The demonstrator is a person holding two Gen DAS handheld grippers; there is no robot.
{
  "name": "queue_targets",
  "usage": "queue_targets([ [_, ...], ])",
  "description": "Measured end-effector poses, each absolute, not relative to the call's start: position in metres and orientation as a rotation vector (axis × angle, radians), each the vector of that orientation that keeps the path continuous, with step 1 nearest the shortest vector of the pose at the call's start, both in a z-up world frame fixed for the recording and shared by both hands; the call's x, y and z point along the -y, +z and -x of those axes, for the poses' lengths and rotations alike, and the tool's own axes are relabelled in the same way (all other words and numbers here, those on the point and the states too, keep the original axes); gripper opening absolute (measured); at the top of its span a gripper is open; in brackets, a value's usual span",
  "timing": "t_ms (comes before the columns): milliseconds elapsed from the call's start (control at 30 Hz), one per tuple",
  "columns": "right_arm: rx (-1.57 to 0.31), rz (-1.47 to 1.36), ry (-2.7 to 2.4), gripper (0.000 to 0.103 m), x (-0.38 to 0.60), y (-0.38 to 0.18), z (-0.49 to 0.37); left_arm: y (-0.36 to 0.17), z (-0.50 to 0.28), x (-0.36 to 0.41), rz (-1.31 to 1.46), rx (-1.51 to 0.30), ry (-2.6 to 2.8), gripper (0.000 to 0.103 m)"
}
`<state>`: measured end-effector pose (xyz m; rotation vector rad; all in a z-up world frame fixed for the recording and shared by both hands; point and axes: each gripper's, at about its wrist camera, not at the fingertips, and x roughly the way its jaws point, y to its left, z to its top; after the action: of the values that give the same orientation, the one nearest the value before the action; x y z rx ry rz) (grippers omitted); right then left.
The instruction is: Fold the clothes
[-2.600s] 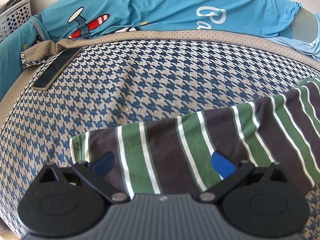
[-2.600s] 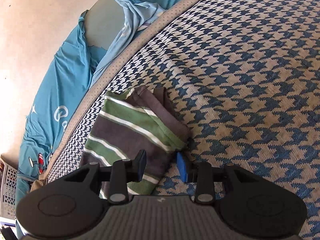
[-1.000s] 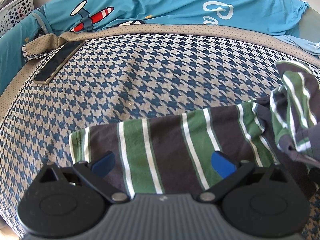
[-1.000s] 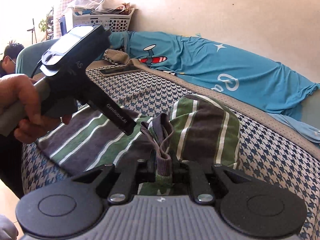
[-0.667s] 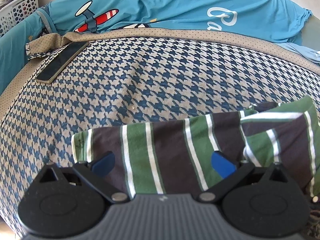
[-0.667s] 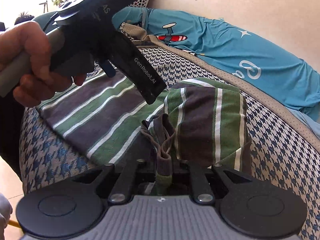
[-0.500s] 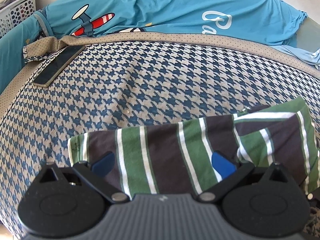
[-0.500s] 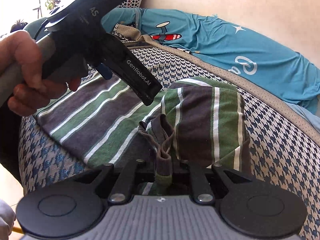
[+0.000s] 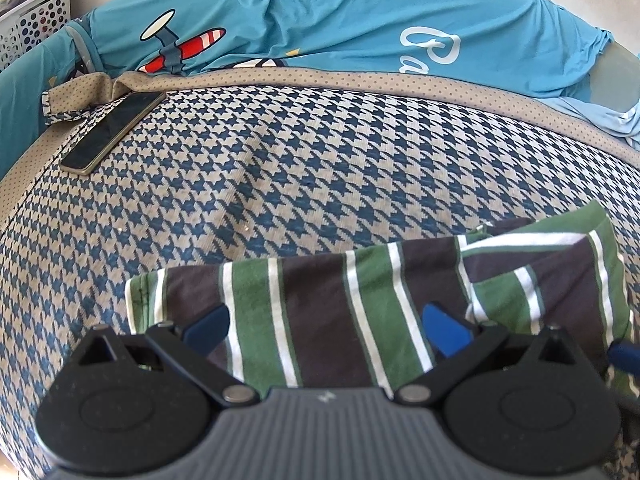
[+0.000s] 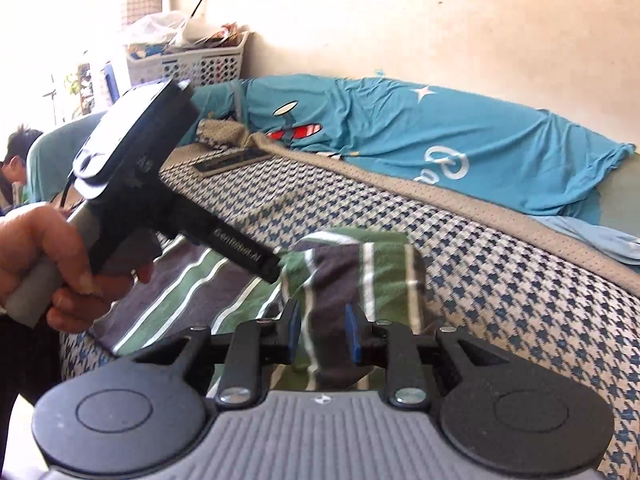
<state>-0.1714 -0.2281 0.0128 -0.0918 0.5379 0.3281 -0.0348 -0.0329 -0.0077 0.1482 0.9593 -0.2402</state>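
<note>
Between my right gripper's (image 10: 323,334) jaws, parted a little, a fold of the striped shirt (image 9: 320,312) shows, but I cannot tell whether they touch it. My left gripper (image 9: 326,330) hangs over the flat part of the same shirt with its jaws spread wide, gripping nothing; a hand (image 10: 52,264) holds its handle. The shirt, green and dark brown with white stripes, lies on the houndstooth bed cover (image 9: 280,168), its right end doubled over onto itself. Farther off, a phone (image 9: 112,132) rests near the cover's dotted border, a blue printed sheet (image 9: 340,28) lies along the wall, and a white laundry basket (image 10: 192,64) stands behind.
</note>
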Motion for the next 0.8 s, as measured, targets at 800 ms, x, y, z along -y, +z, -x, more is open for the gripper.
queue_targets([
  [800, -0.582, 0.047, -0.011, 0.023, 0.249, -0.018, 0.092, -0.022, 0.028, 0.039, -0.15, -0.996, -0.255, 0.103],
])
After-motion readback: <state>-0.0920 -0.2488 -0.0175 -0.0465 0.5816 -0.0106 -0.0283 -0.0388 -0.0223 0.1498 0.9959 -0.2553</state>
